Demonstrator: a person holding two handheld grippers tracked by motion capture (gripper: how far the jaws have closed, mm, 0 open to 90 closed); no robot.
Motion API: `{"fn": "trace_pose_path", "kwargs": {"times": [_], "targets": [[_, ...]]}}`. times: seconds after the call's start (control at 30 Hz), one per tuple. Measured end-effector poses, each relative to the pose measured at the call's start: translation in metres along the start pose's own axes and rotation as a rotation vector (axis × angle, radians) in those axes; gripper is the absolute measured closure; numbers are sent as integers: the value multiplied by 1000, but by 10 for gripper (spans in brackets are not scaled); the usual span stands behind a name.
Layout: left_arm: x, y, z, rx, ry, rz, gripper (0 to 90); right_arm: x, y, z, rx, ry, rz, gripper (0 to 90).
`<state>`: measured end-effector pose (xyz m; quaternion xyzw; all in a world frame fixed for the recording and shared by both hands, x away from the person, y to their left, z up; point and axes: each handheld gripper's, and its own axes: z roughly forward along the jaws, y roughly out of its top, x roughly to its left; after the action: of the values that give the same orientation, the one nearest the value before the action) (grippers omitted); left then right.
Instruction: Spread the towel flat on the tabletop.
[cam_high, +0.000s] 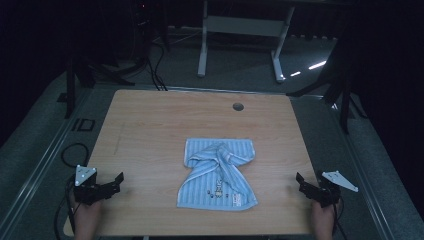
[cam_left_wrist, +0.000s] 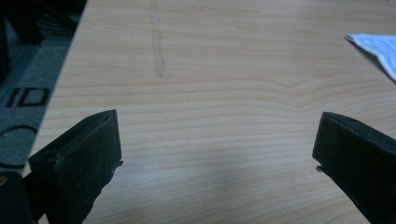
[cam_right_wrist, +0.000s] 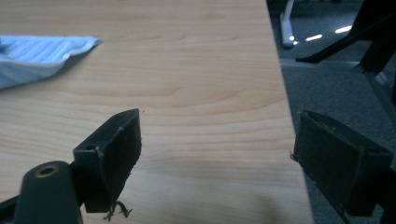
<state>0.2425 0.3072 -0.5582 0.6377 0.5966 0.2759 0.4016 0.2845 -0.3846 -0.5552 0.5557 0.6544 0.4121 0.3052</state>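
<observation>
A blue striped towel (cam_high: 218, 173) lay crumpled near the middle of the table (cam_high: 150, 125), its upper part bunched into a twisted ridge and its lower part spread flat with a small printed motif. The left gripper (cam_high: 111, 184) was held well to the left of the towel, near the table's front corner, with its jaws spread wide and nothing between them. The right gripper (cam_high: 306, 185) was held well to the right of the towel, at the table's right edge, its jaws likewise parted and empty.

In the left gripper view only a corner of the towel (cam_left_wrist: 376, 49) was seen, far off; in the right gripper view a corner (cam_right_wrist: 42, 53) was seen, also apart from the jaws.

Several risks were judged from this. If the twisted ridge were pinched, more than one layer could be caught and the bunching made worse. If a flat edge were approached too steeply, the cloth could be pushed along the wood rather than grasped. Uneven pulls from the two sides could skew the towel.
</observation>
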Motion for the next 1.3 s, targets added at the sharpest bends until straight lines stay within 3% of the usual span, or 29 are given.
{"fn": "trace_pose_path", "kwargs": {"times": [0.13, 0.23, 0.27, 0.3, 0.4, 0.57, 0.63, 0.8, 0.83, 0.9, 0.97, 1.0, 1.1, 1.3], "targets": [[0, -1, 4, 27, -63, -5, 9, 0, 0, 1, 17, 16, 0, 150], [-2, -1, 5, 92, -112, 41, 9, -2, 1, 2, 26, 54, -3, 135], [-2, -1, 6, 116, -125, 53, 9, -4, 2, 4, 50, 91, -1, 134], [-2, -1, 6, 116, -125, 53, 9, -3, 2, 6, 72, 96, -21, 134], [-1, 0, 5, 183, -182, 83, 9, -2, 3, 7, 126, 143, -79, 134], [-5, 6, 4, 316, -183, 185, 9, 0, 8, 4, 192, 184, -165, 134], [-9, 9, 4, 371, -189, 231, 9, 0, 11, 4, 240, 221, -185, 134], [-24, 21, -1, 441, -170, 345, 9, 8, 18, 4, 369, 289, -249, 134], [-27, 24, -2, 463, -158, 347, 9, 10, 21, 4, 405, 310, -265, 134], [-30, 30, 0, 549, -189, 291, 9, 16, 25, 4, 462, 328, -306, 139], [-35, 33, 2, 613, -175, 326, 9, 21, 30, 6, 536, 346, -351, 139], [-38, 34, 3, 639, -163, 353, 9, 24, 32, 6, 557, 330, -386, 140], [-46, 36, 9, 728, -186, 391, 9, 31, 41, 7, 633, 316, -441, 142], [-60, 45, 13, 752, -215, 439, 9, 45, 51, 15, 801, 335, -544, 155]]}}
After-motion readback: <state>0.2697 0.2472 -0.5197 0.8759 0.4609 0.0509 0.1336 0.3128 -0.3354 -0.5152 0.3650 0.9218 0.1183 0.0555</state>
